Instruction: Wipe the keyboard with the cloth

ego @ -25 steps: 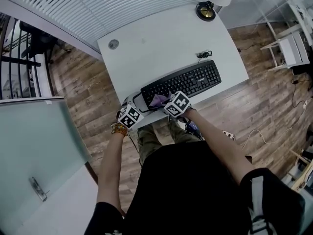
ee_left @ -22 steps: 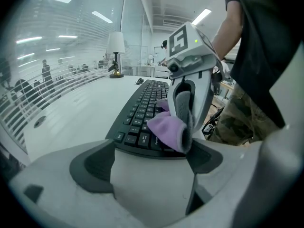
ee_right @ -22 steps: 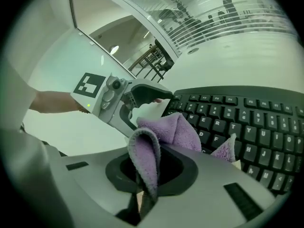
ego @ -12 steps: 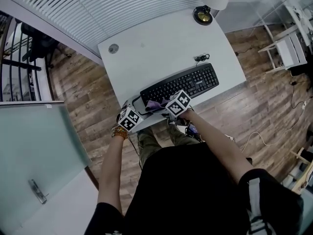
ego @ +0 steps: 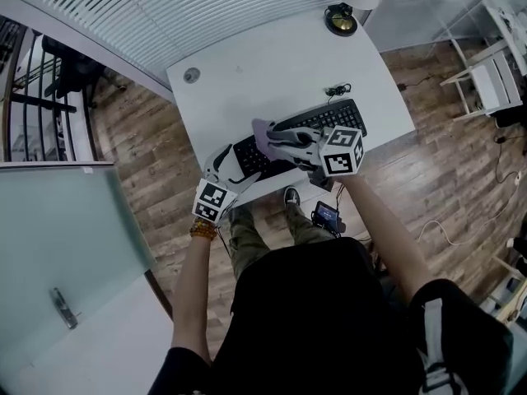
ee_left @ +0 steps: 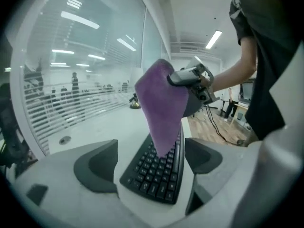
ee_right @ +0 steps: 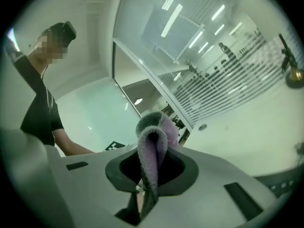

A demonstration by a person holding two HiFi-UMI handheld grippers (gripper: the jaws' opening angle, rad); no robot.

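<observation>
A black keyboard [ego: 344, 116] lies along the near edge of the white desk [ego: 272, 64]. My right gripper [ego: 278, 138] is held above the keyboard's middle, shut on a purple cloth [ego: 263, 131]. The cloth [ee_left: 164, 106] hangs from that gripper [ee_left: 189, 78] with its lower tip just over the keys. In the right gripper view the cloth [ee_right: 152, 146] is folded and pinched between the jaws of the right gripper [ee_right: 151, 171]. My left gripper [ego: 224, 165] sits open at the keyboard's left end. That end of the keyboard [ee_left: 159, 172] lies between the jaws of the left gripper [ee_left: 150, 161].
A brass-coloured round object [ego: 340, 20] stands at the desk's far right corner. A coiled cable [ego: 338, 90] lies behind the keyboard, and a round grommet [ego: 191, 75] sits at the far left. Wood floor surrounds the desk; a glass partition stands at left.
My right gripper has lifted the cloth off the keyboard's left part and swung up and to the right. The left gripper has drawn back a little toward me.
</observation>
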